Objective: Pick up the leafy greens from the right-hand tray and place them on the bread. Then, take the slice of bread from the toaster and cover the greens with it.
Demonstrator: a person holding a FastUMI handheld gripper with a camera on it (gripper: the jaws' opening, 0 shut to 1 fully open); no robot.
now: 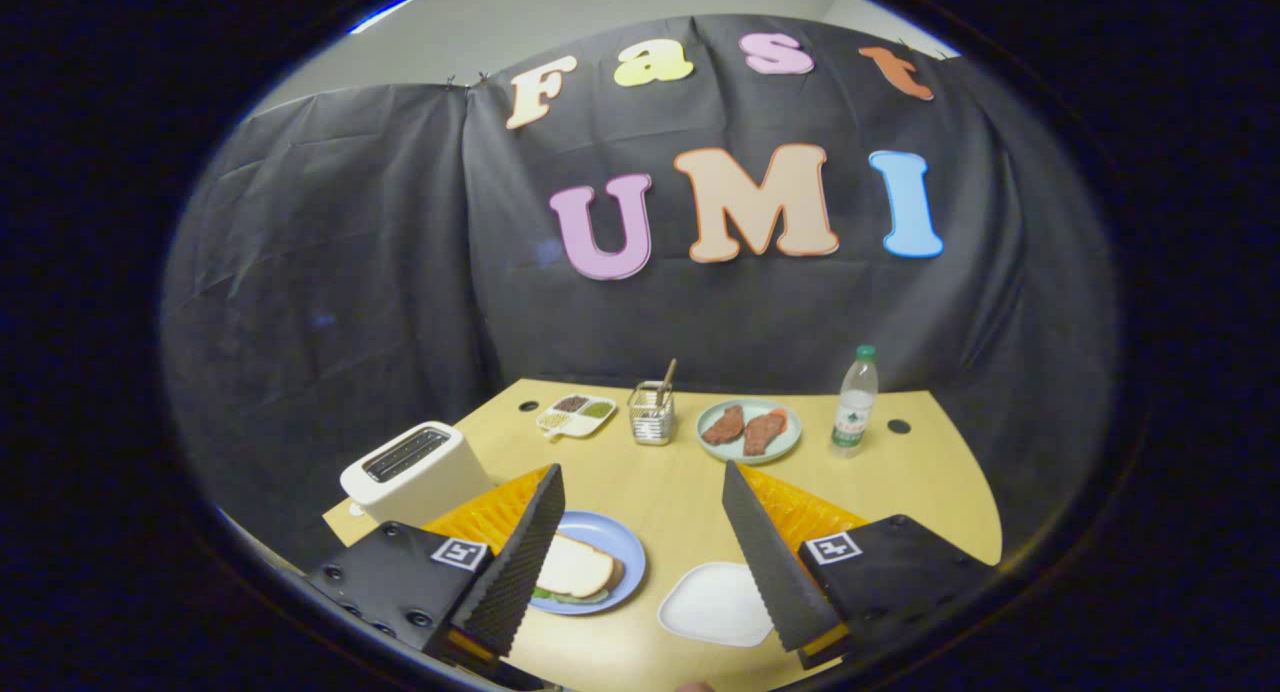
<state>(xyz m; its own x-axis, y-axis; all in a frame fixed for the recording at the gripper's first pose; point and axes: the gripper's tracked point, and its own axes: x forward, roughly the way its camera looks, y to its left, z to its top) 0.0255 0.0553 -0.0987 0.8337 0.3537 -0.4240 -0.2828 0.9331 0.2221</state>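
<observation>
the tool (640, 552) hangs above the near edge of the desk (680, 492) with its two fingers (525, 562) spread wide apart, holding nothing and touching nothing.

between the fingers, toward the near edge, lie two dishes. one blue plate (625, 552), partly hidden behind the left finger, carries one slice of bread (575, 567) lying flat on top, with the leafy greens (570, 597) showing as a thin green fringe under its near side; a darker crust edge shows just beside the slice on its far right, though whether that is a second slice cannot be told. just beside the blue plate, nearer the right finger, sits one white tray (715, 604), its surface bare.

at the left edge of the desk stands one white toaster (415, 472), its two slots dark; what is in them cannot be made out.

along the far edge stand four things in a row: one small white divided dish (577, 415) with three compartments of dark, green and pale fillings, one wire holder (652, 414) with a stick leaning out of it, one pale green plate (749, 431) bearing two brown pieces of meat (743, 428), and one clear water bottle (855, 402) with a green cap, upright near the far right corner.
</observation>
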